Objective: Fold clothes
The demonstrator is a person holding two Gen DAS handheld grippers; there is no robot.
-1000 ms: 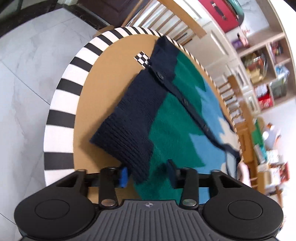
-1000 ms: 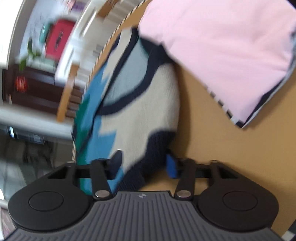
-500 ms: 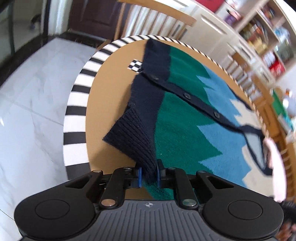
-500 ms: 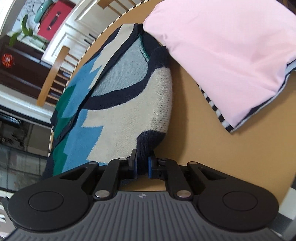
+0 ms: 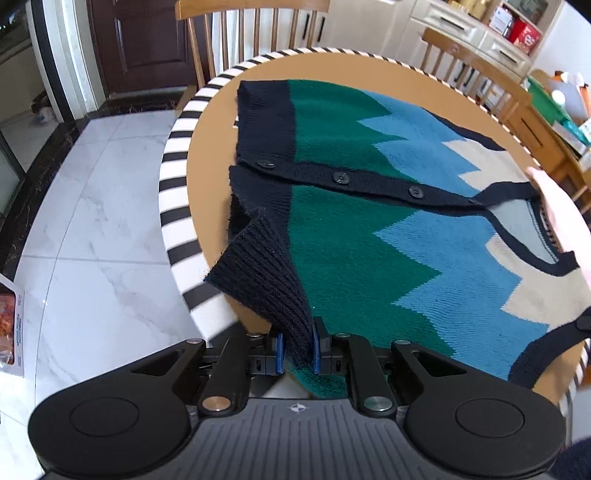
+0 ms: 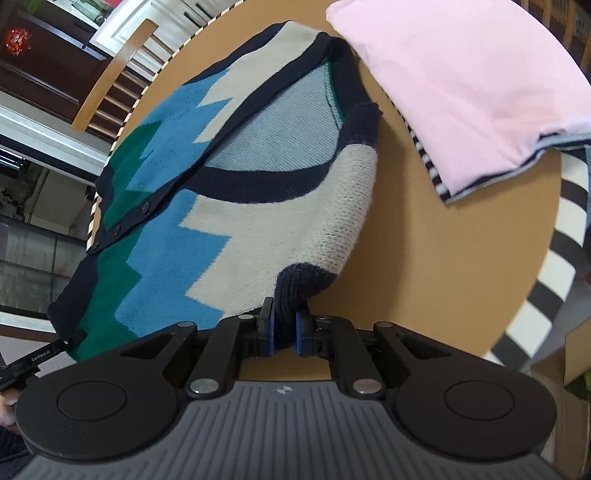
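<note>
A knitted cardigan (image 5: 369, 236) in navy, green, blue and cream lies spread on the round brown table (image 5: 214, 147), buttons closed. My left gripper (image 5: 297, 349) is shut on its navy ribbed hem corner and lifts it off the table. The cardigan also shows in the right wrist view (image 6: 229, 206). My right gripper (image 6: 283, 334) is shut on the navy trim at the cream shoulder edge, near the table's (image 6: 461, 277) front.
A folded pink garment (image 6: 461, 85) over a striped one lies on the table just right of the cardigan's collar. The table has a black-and-white striped rim (image 5: 173, 206). Wooden chairs (image 5: 251, 33) stand around the far side. Marble floor (image 5: 92, 206) lies to the left.
Both grippers closed from open onto the cardigan's edges one second ago. Since then both have lifted and pulled the gripped edges up, and the views have swung to show more of the garment.
</note>
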